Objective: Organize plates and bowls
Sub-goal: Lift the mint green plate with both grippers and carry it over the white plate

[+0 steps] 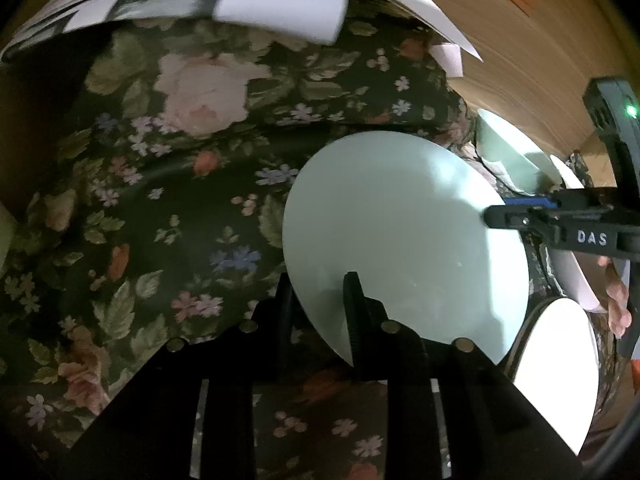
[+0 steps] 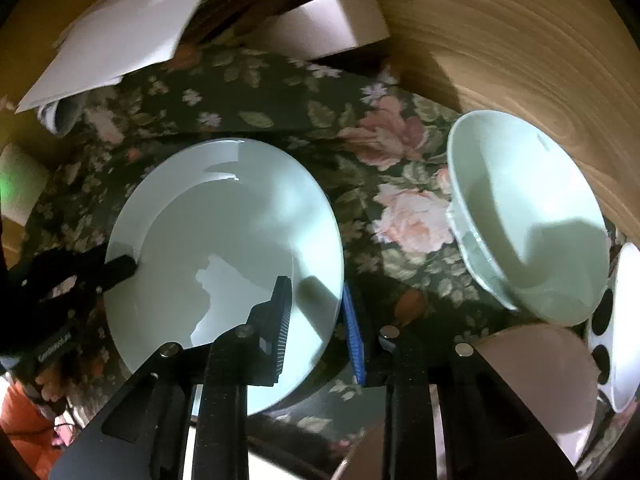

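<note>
Two grippers are on one pale green plate (image 2: 224, 256), which sits centre-left in the right wrist view and centre-right in the left wrist view (image 1: 404, 240), over a dark floral cloth (image 1: 180, 200). The right gripper (image 2: 316, 332) straddles the plate's lower right rim: one black ribbed finger lies over the plate's face, the blue-padded finger (image 2: 354, 336) sits just outside the edge, and daylight shows between the pads and the rim, so it looks parted rather than clamped. That same gripper comes in from the right edge of the left wrist view (image 1: 496, 216), its tip at the plate's right rim.

The left gripper (image 1: 320, 312) is at the plate's lower left edge, one finger (image 1: 354, 312) over the face and the other behind the rim; its fingers appear closed on the rim, pinching the plate. From the right wrist view it pokes in at mid-left (image 2: 120, 268), touching the plate's left rim.

At right in the right wrist view, a pale green bowl (image 2: 532, 216) stands tilted toward the camera on the cloth, well apart from the plate. White papers (image 2: 120, 28) fill the upper left, and a wooden surface (image 2: 500, 40) fills the upper right.
</note>
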